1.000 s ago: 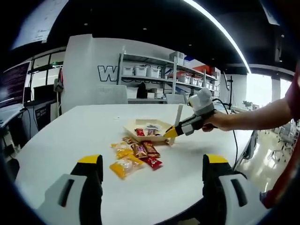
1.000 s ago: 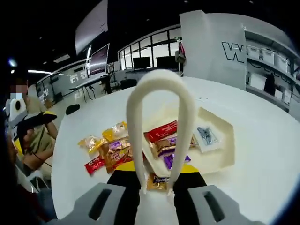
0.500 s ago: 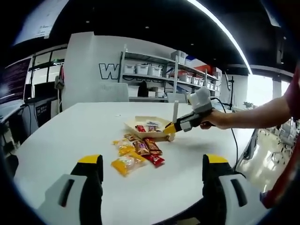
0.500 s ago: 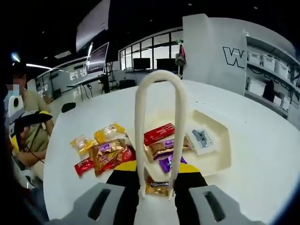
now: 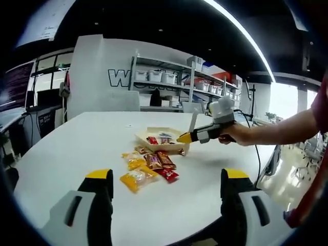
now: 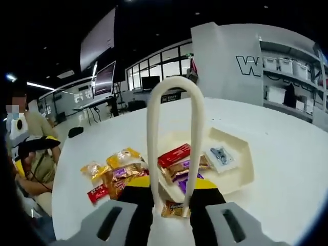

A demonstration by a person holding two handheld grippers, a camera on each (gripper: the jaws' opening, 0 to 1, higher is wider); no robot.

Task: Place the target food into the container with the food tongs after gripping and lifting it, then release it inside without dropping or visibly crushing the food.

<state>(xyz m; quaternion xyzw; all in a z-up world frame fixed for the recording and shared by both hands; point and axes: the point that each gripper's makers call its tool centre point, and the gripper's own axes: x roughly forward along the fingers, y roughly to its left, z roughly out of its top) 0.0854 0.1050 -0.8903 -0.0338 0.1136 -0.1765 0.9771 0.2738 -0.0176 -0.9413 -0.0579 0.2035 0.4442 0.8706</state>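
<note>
From the left gripper view, the left hand-held gripper (image 5: 166,197) hangs low over the near edge of the white counter (image 5: 66,148), its yellow-tipped jaws spread wide and empty, well apart from everything. Farther out on the counter lies a loose cluster of wrapped snacks (image 5: 148,166), and just behind it the shallow cream container (image 5: 154,134) with several packets already inside. The right hand-held gripper (image 5: 185,137) reaches in from the right, held by a hand (image 5: 231,134), with the white food tongs (image 5: 192,123) rising from its jaws beside the container's near rim.

Along the right gripper view, the right hand-held gripper (image 6: 169,197) is clamped on the food tongs (image 6: 174,138), whose loop stands up and whose two tips point down at a small gold-wrapped snack (image 6: 173,208) pinched between them, just short of the container (image 6: 241,169). I judge the hold shallow: the tips seem to catch only the wrapper's edges. A slick wrapper may slip out if the squeeze eases or the lift is jerky, dropping it on the counter short of the rim. Squeezing harder risks crushing it. A low carry may snag the rim or knock the packets inside.
</note>
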